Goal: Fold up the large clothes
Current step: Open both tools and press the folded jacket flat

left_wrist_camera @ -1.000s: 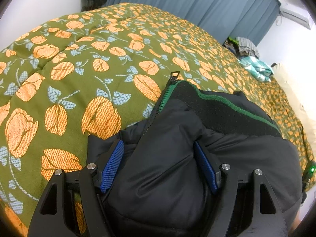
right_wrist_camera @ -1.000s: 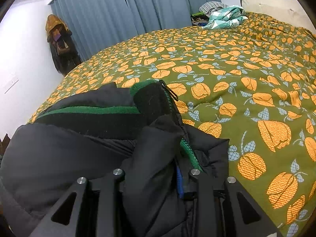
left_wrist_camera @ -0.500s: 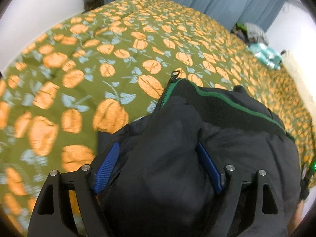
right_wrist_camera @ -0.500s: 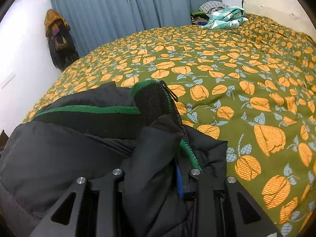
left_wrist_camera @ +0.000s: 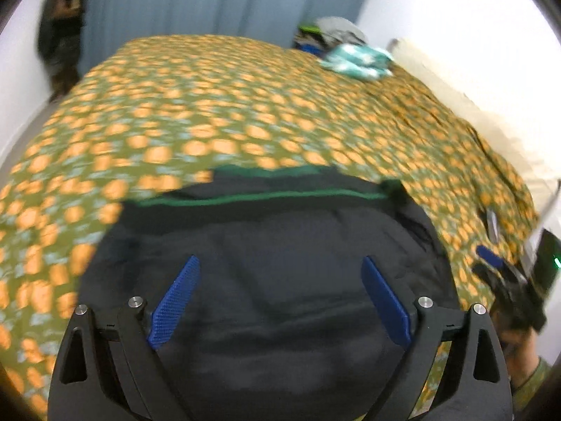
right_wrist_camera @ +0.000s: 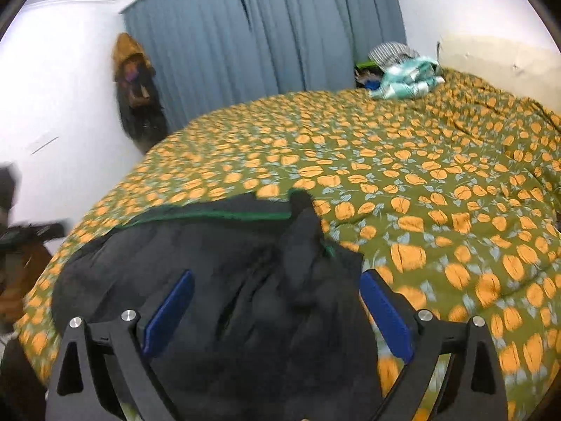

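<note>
A black padded jacket (left_wrist_camera: 280, 245) with a green-edged collar (left_wrist_camera: 266, 198) lies on the near edge of the bed. It also shows in the right wrist view (right_wrist_camera: 210, 263). My left gripper (left_wrist_camera: 278, 266) is open, its blue pads spread wide above the jacket's left part, with nothing between them. My right gripper (right_wrist_camera: 275, 280) is open too, above the jacket's right part near the zip edge (right_wrist_camera: 328, 245). The right gripper also shows at the right edge of the left wrist view (left_wrist_camera: 505, 277). Both views are motion-blurred.
The bed carries a green quilt with orange flowers (right_wrist_camera: 420, 182). A pile of clothes (right_wrist_camera: 403, 73) lies at its far corner by the blue curtains (right_wrist_camera: 280, 35). A cream headboard (right_wrist_camera: 498, 56) runs along the right. Coats hang on the left wall (right_wrist_camera: 135, 84).
Both grippers have opened and let go of the jacket, which now lies flat. Both have pulled back and up; the left view has swung right.
</note>
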